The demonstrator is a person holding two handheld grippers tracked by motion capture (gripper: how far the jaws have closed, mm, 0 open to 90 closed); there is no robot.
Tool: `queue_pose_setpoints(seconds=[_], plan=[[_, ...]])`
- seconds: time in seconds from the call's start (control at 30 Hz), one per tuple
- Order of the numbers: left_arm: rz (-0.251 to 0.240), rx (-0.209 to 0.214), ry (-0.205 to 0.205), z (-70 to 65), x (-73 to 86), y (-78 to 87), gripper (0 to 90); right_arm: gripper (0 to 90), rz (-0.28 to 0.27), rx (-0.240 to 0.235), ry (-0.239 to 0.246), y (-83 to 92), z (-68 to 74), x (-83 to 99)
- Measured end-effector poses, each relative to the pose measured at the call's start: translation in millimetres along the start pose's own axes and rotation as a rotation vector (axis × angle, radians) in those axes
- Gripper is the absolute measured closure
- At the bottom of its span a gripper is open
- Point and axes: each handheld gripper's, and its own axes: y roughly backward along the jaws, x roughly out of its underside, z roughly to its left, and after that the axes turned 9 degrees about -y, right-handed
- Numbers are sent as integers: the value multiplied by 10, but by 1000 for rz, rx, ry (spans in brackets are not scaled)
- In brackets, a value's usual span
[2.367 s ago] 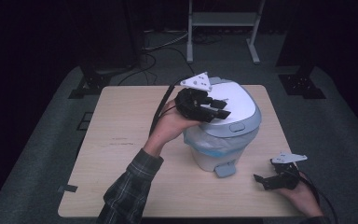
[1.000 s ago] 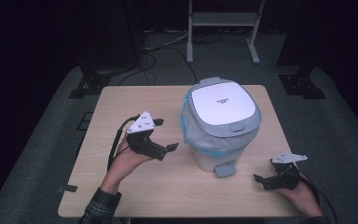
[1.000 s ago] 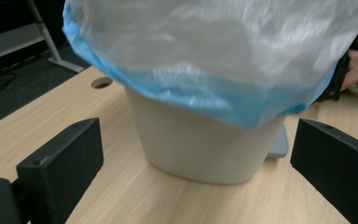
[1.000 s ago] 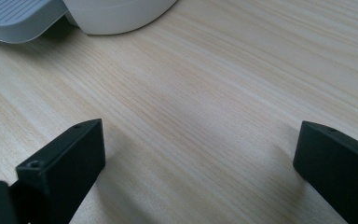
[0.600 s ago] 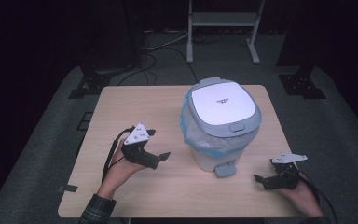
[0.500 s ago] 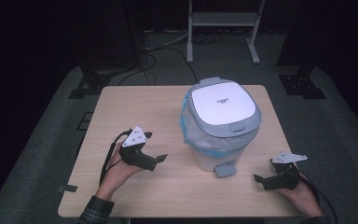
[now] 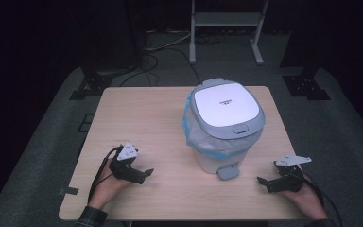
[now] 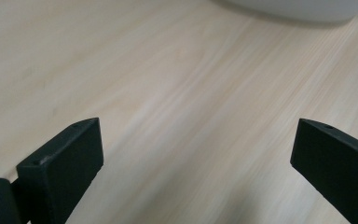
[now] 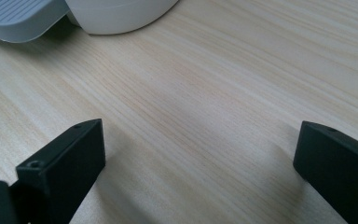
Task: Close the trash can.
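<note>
Pedal bin point(image 7: 224, 126), upright, lid shut, right of centre in the high view.

White body, grey-rimmed lid with white top panel, closed flat. Blue-edged clear liner bag point(image 7: 203, 137) bunched out under the rim. Grey foot pedal point(image 7: 228, 171) at the base, toward the lower edge of frame. Standing on the counter point(image 7: 142, 118).

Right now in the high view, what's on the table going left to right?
Left gripper → bin with its pedal at the front → right gripper. Both grippers sit open near the table's near edge, holding nothing.
</note>
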Motion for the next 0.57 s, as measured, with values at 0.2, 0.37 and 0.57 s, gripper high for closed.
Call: queue_pose_setpoints(seconds=[0.2,0.37,0.57], plan=[[84,15,17,24,195,-90,15,11,0,-1,0,0,1,0],[52,26,32,49,244,-101,0,11,0,-2,2,0,2,-1],[53,26,33,49,246,-100,0,11,1,-2,3,-1,3,-1]])
